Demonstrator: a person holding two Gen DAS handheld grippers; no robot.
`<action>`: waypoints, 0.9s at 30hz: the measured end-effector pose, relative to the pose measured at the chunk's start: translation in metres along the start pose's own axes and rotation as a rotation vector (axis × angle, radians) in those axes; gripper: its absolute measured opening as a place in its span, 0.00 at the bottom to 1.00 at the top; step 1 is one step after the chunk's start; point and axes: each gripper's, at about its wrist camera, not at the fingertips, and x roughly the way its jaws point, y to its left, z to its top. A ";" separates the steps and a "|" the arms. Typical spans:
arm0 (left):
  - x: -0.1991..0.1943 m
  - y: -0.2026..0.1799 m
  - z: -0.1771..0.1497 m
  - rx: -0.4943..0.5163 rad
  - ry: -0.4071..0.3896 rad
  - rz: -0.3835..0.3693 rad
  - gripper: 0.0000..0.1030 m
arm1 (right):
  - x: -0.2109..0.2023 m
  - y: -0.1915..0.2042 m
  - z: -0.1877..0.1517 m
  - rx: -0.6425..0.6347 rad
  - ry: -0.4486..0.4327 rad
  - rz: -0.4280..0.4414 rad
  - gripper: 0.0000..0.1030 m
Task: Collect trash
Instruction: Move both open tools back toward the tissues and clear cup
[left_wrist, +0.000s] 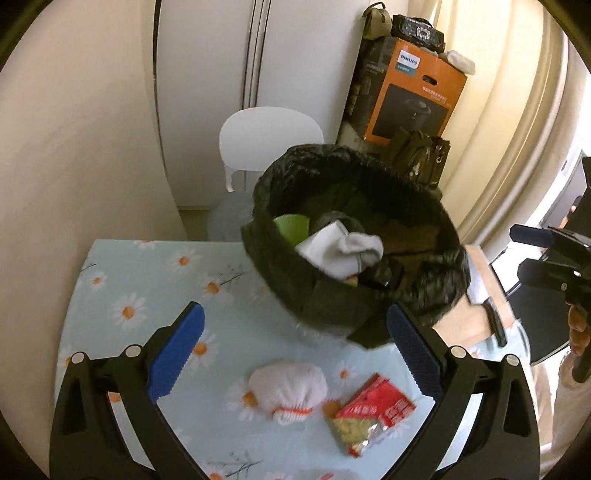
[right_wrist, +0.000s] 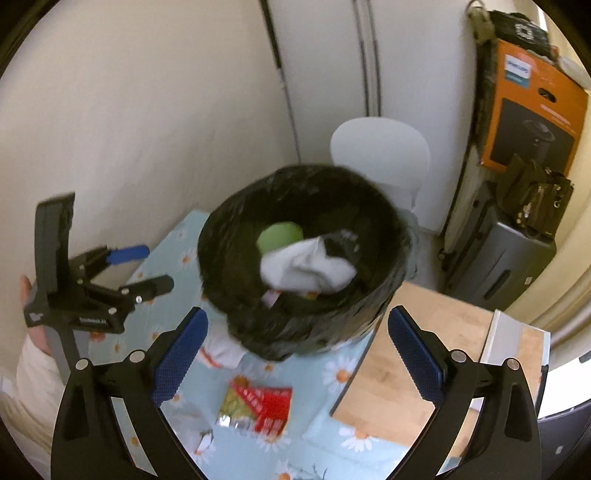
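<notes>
Showing white crumpled sock (left_wrist: 288, 393) whole only from left wrist, right view crops it.

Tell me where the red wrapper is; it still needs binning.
In both views, the red wrapper lies on the flowered tablecloth, just before the bin.

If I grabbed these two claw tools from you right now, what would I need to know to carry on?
Left gripper: open, empty, above the table.
Right gripper: open, empty, near the bin.
The bin with a black bag stands on the flowered tablecloth. A white sock and something green already lie inside.
Left on the table: a white balled cloth with orange trim and a red snack wrapper beside it, both in front of the bin. Another white piece lies against the bin's base.
Next, probably: pick those up, drop them in.
</notes>
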 end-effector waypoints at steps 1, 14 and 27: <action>-0.003 0.001 -0.004 0.005 0.001 0.007 0.94 | 0.002 0.005 -0.004 -0.013 0.010 0.010 0.91; -0.048 0.011 -0.068 -0.035 0.032 0.119 0.94 | 0.026 0.055 -0.040 -0.127 0.124 0.139 0.91; -0.076 0.026 -0.127 -0.149 0.067 0.133 0.94 | 0.047 0.085 -0.093 -0.264 0.241 0.226 0.91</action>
